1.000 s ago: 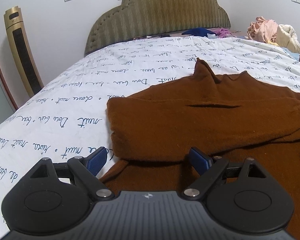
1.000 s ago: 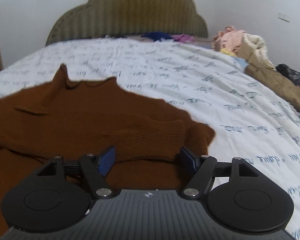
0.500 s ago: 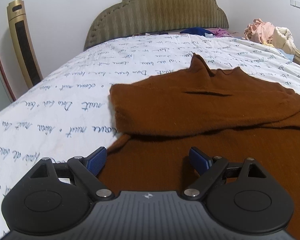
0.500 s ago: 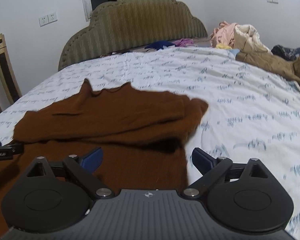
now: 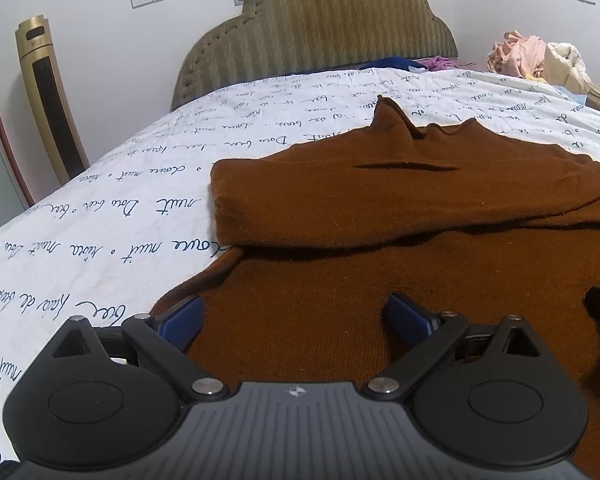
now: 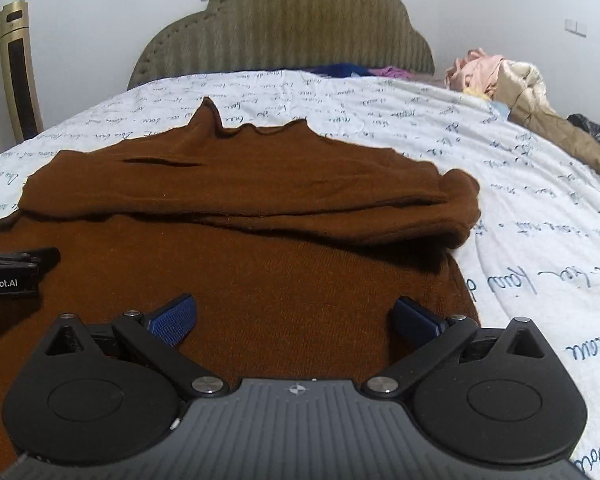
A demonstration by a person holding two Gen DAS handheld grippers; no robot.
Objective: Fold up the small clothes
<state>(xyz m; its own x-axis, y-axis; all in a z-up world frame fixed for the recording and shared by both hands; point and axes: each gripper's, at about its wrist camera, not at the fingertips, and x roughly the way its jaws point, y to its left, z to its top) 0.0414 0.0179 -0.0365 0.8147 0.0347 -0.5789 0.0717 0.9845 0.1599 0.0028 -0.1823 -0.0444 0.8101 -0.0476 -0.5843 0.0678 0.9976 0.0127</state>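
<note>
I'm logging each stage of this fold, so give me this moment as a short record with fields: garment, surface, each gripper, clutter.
garment: brown sweater, flat, sleeves folded across the chest
surface: bed, white sheet with blue script
left gripper: over the sweater's left part, jaws opening, nothing gripped
right gripper: over the sweater's right part, jaws opening, nothing gripped
clutter: clothes pile at the far right, apart from the sweater
</note>
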